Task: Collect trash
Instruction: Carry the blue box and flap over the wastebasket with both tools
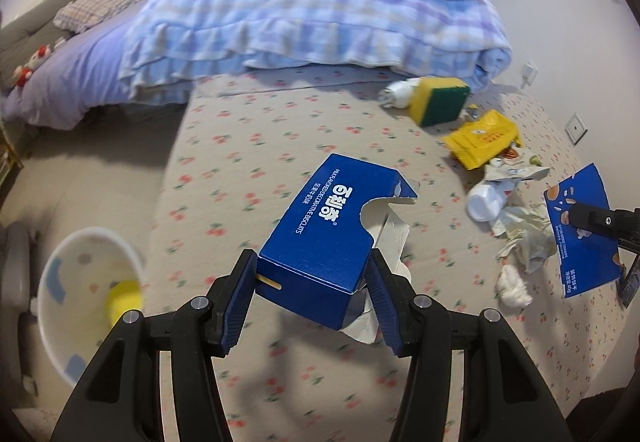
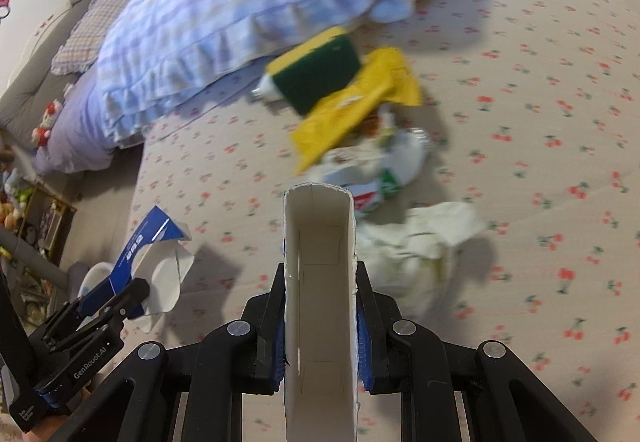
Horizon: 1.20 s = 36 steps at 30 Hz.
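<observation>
My left gripper [image 1: 312, 274] is shut on a torn blue biscuit box [image 1: 332, 226] and holds it above the cherry-print mattress [image 1: 260, 146]. It also shows in the right wrist view [image 2: 132, 294] with the box [image 2: 148, 242]. My right gripper [image 2: 320, 282] is shut on another torn piece of blue box, white inside [image 2: 320, 282]; it shows in the left wrist view [image 1: 580, 238]. A trash pile lies on the mattress: yellow-green sponge [image 1: 440, 100], yellow wrapper [image 1: 482, 138], white bottle [image 1: 486, 200], crumpled paper [image 1: 524, 238].
A white waste bin [image 1: 80, 306] with something yellow inside stands on the floor at the lower left, beside the mattress edge. A folded blue checked quilt [image 1: 304, 22] lies at the back. A wall with sockets [image 1: 576, 128] runs along the right.
</observation>
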Available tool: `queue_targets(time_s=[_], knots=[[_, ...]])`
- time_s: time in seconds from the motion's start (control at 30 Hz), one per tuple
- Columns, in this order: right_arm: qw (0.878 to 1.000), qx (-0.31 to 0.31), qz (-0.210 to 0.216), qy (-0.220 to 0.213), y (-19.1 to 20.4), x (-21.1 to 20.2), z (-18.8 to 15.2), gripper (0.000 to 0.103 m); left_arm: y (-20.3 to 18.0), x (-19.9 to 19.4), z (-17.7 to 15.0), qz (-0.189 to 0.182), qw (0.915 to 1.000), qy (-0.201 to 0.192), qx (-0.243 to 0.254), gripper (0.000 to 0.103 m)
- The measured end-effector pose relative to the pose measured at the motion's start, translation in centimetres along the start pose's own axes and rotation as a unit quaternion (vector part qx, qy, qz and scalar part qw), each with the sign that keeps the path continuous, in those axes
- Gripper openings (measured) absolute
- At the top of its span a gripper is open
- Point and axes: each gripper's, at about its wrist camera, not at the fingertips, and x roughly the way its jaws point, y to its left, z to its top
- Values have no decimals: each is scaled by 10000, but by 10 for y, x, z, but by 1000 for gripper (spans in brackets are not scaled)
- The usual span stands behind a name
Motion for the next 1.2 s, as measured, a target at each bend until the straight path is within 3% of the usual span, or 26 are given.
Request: queue_targets(time_s=[0.57, 0.97, 1.2], knots=[[9962, -756, 223, 383, 113, 55, -23, 24, 110, -40, -32, 485, 9964, -42, -700, 57], [9887, -1253, 469, 670, 195, 96, -50, 24, 184, -56, -60, 958, 9891, 41, -1118, 57], [9852, -1412, 614, 751, 231, 113, -62, 24, 215, -62, -64, 1166, 9799, 86, -1614, 61]])
